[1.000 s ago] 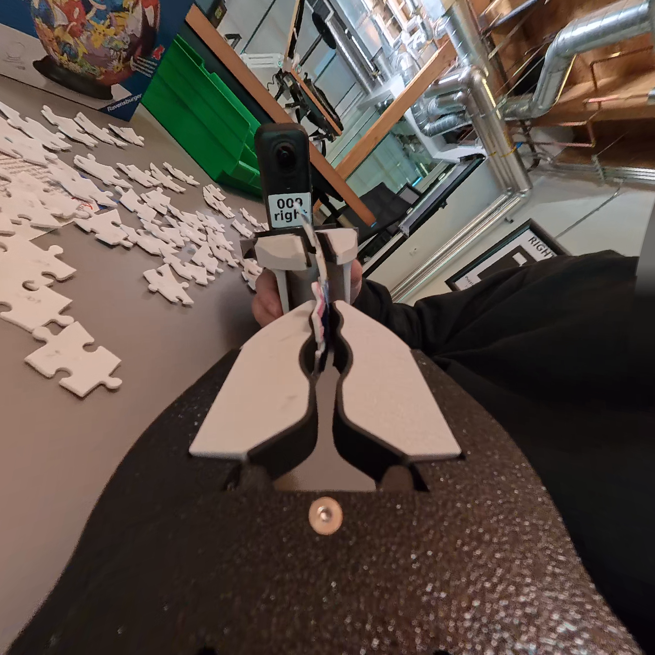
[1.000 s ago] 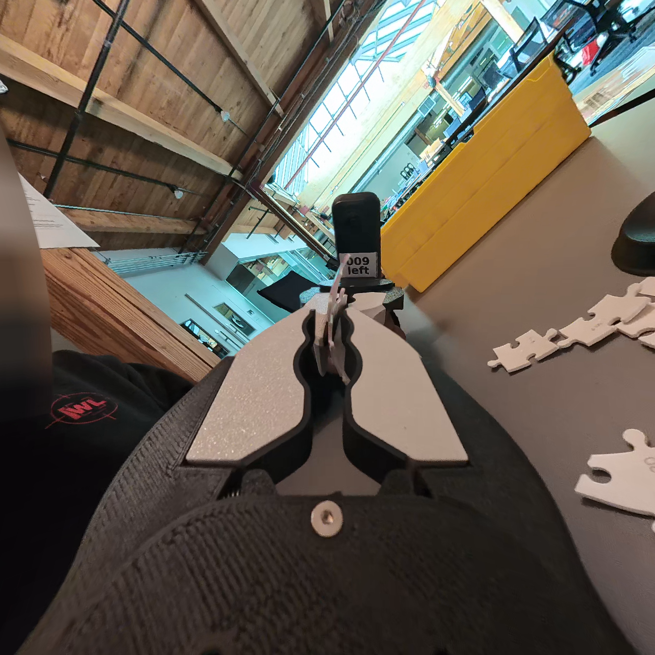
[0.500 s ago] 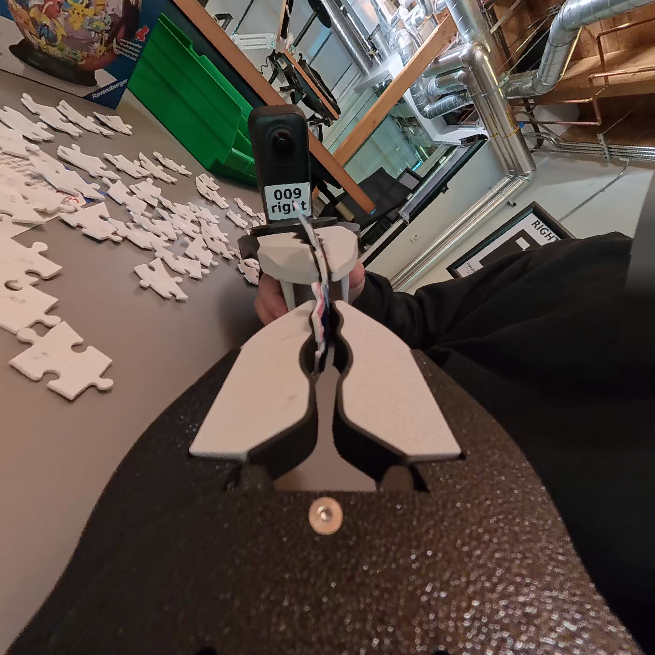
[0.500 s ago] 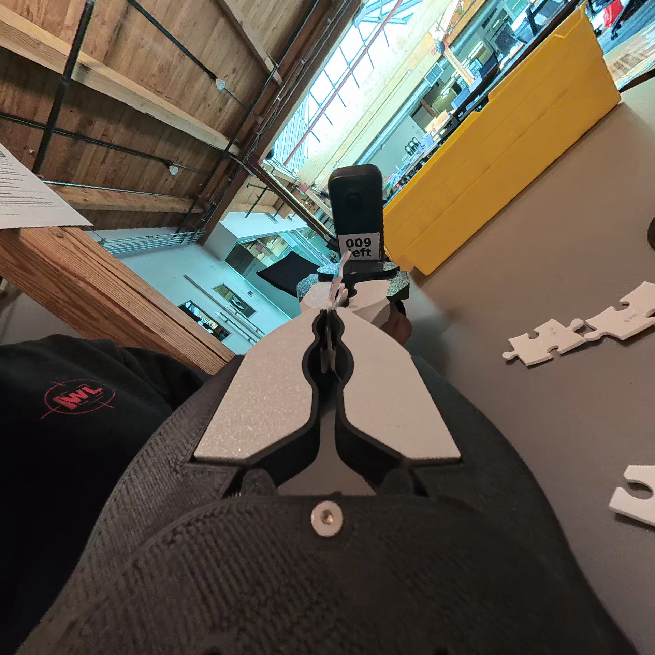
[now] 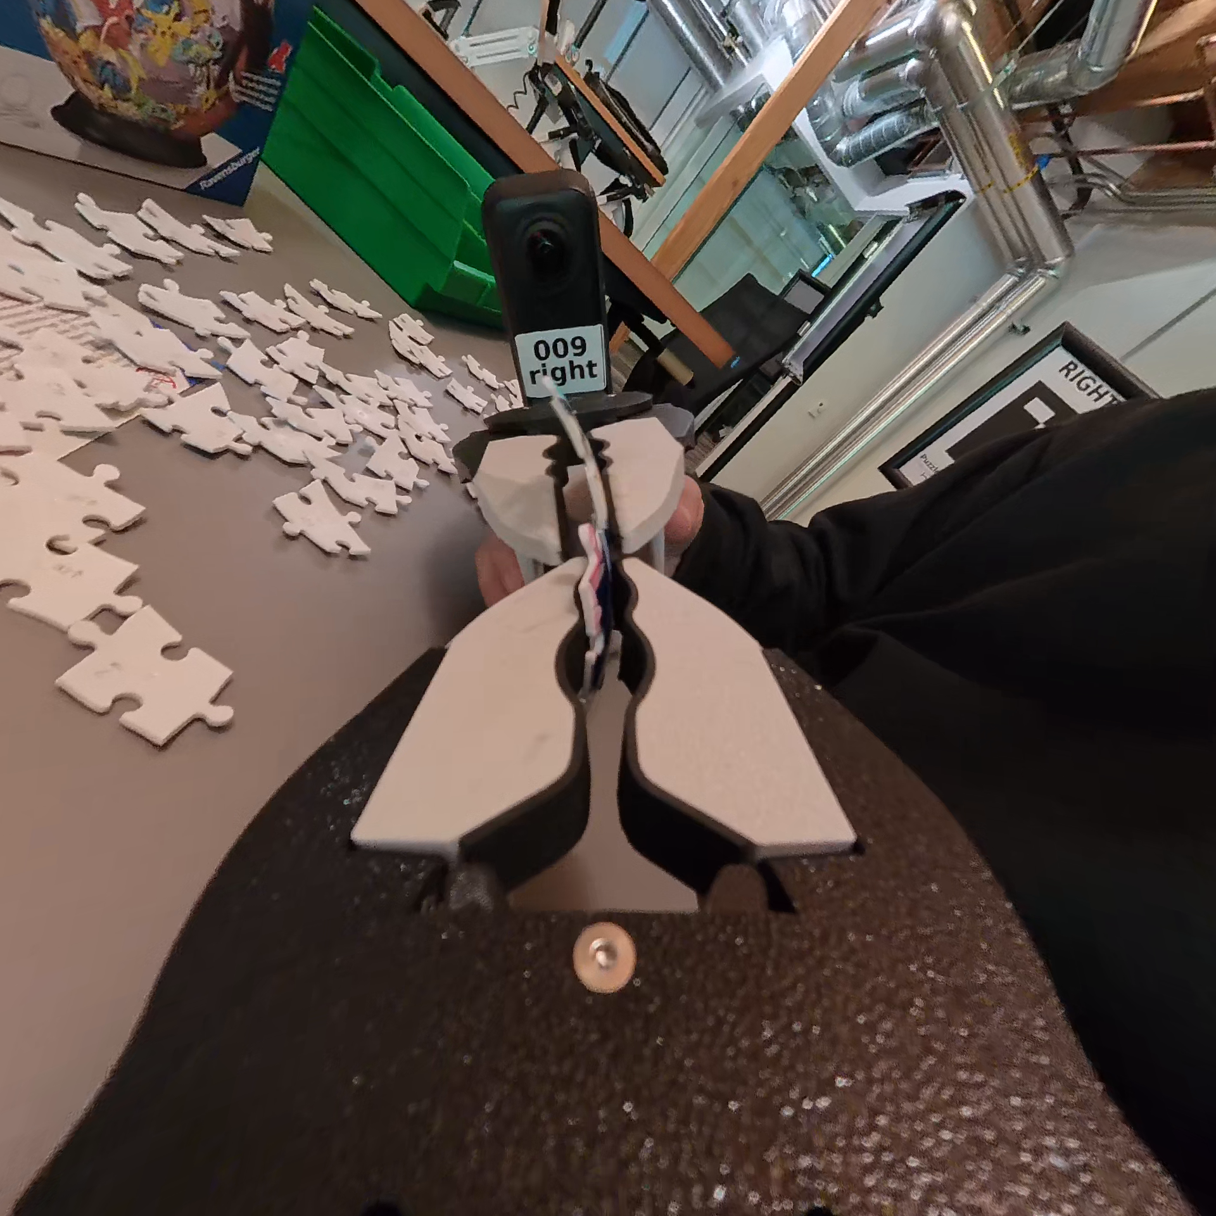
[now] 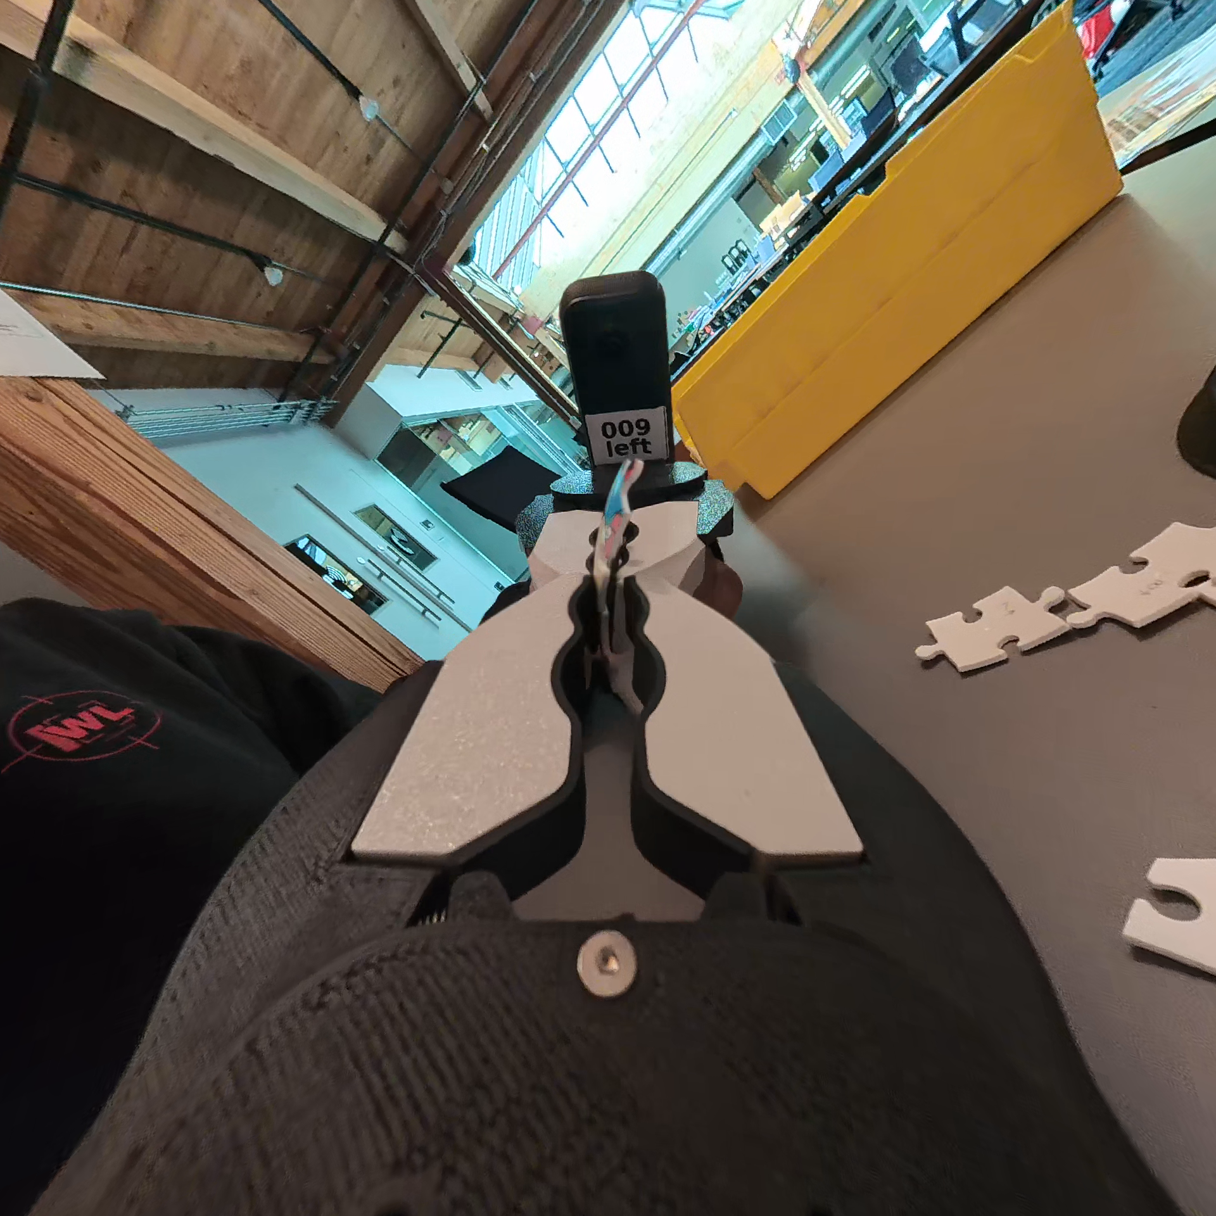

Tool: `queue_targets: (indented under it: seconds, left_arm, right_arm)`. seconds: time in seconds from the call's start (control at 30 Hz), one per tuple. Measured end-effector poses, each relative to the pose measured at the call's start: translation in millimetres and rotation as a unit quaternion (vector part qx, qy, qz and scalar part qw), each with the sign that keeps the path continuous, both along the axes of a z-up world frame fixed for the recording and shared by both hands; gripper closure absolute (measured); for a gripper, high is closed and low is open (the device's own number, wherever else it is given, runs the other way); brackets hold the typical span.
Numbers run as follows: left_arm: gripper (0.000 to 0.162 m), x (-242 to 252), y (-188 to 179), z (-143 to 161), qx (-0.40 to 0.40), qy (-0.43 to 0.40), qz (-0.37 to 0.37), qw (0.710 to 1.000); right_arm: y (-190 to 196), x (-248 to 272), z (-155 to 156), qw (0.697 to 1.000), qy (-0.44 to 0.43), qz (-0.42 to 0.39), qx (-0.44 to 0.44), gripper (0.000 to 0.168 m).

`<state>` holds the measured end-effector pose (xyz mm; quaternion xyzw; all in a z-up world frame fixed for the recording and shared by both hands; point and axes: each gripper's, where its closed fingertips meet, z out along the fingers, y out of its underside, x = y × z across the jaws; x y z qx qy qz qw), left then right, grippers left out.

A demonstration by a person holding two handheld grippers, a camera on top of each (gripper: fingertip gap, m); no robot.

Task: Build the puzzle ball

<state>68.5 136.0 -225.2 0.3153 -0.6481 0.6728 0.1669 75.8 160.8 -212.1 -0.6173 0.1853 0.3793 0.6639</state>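
A grey table (image 5: 276, 612) carries a spread of white loose pieces (image 5: 316, 421), face down, thickest toward its far left. At the far edge stand a green bin (image 5: 368, 164) and the puzzle box (image 5: 151, 85). The right wrist view shows the same table (image 6: 987, 500) with a yellow bin (image 6: 921, 250) at its back edge and a few pieces (image 6: 993, 622) nearby, under a timber ceiling (image 6: 197, 131) with a long window; steel pipes (image 5: 974, 131) run overhead in the left wrist view.

The left gripper (image 5: 602, 592) is clenched on a printed piece (image 5: 595, 599), held edge-on above the table. Facing it, nose to nose, the right gripper (image 5: 579, 474) clamps a second piece (image 5: 582, 454), also edge-on. Both pieces stand in one thin plane, their long axis running along the line between the grippers and rising slightly toward the far one. They seem to meet at the tips, though the joint is too narrow to confirm. In the right wrist view the right gripper (image 6: 608, 605) pinches its piece (image 6: 608, 618), with the other piece (image 6: 618, 506) beyond.
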Motion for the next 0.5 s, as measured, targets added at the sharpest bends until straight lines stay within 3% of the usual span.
queue_targets:
  seconds: [0.5]
  left_arm:
    - [0.158, 0.4, -0.5, 5.7, -0.017, -0.010, -0.001, 1.000]
  right_arm:
    - [-4.2, -0.8, 10.2, 0.999, 0.031, 0.022, 0.026, 0.165]
